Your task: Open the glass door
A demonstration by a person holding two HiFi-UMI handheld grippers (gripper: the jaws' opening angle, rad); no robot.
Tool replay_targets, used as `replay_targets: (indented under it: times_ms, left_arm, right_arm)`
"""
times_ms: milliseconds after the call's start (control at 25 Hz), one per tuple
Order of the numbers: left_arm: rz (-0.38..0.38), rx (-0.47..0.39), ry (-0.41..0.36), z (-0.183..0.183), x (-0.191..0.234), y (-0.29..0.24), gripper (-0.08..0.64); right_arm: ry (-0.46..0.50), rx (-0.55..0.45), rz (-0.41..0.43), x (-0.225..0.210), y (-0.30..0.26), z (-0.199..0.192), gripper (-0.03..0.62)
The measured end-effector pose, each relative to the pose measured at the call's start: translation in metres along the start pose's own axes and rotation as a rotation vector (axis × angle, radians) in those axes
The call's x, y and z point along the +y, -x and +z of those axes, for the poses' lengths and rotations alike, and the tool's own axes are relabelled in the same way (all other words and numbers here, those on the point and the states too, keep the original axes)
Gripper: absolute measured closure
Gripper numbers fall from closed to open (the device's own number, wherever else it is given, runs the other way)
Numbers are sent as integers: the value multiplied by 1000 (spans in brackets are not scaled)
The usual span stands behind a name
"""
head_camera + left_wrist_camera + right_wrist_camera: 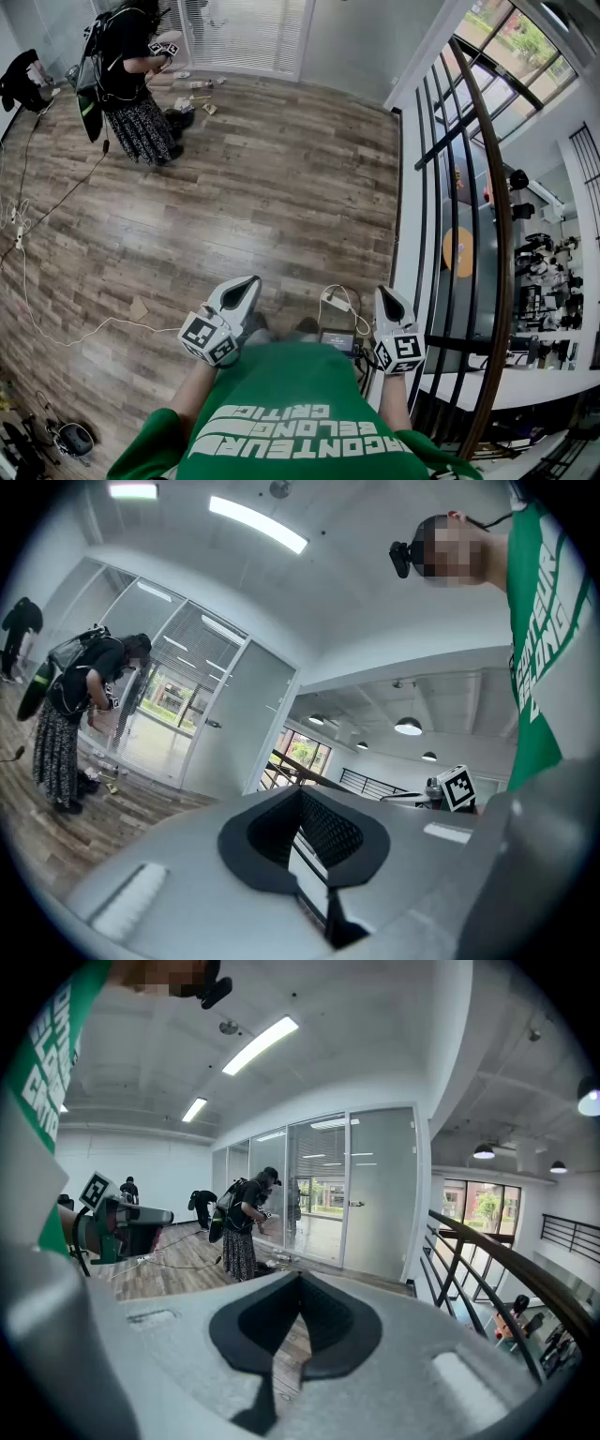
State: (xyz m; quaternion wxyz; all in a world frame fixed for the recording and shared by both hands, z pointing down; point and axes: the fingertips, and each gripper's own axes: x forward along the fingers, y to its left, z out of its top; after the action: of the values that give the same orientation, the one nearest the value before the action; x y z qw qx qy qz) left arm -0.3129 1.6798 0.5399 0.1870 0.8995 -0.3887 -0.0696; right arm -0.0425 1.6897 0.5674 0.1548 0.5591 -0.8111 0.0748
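My left claw [251, 282] and right claw [385, 292] are both pressed together, empty, over the floor [262, 187], well apart from the door [380, 1194].

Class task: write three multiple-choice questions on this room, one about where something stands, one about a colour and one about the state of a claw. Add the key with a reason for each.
1. On which side of the person holding the claws does the dark railing stand?
A. their right
B. their left
C. in the middle of the wooden floor

2. What colour is that person's shirt?
A. red
B. green
C. white

3. How is the right claw?
A. wide open
B. shut on a door handle
C. shut, holding nothing

Key:
1 A, it runs down the right side of the head view.
2 B, green cloth with white print fills that view's bottom.
3 C, its jaws meet with nothing between them.
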Motion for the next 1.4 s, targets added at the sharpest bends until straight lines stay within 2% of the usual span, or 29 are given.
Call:
replay_targets:
  times_ms: [240,520,720,960,1400]
  left_arm:
    - [-12,-19,-6,2,20,20,543]
    - [-36,11,7,-6,29,21,543]
    - [-41,24,8,-11,40,4,543]
    - [-10,26,-7,0,59,-21,543]
    - [8,71,-55,17,82,-124,543]
  right_arm:
    - [5,16,-14,22,-2,-4,598]
    - [-33,24,-70,20,10,-11,598]
    - [-45,40,-101,1,-2,-14,598]
    - [-47,32,-85,-20,-44,-8,598]
    - [-80,7,-81,-105,-116,6,598]
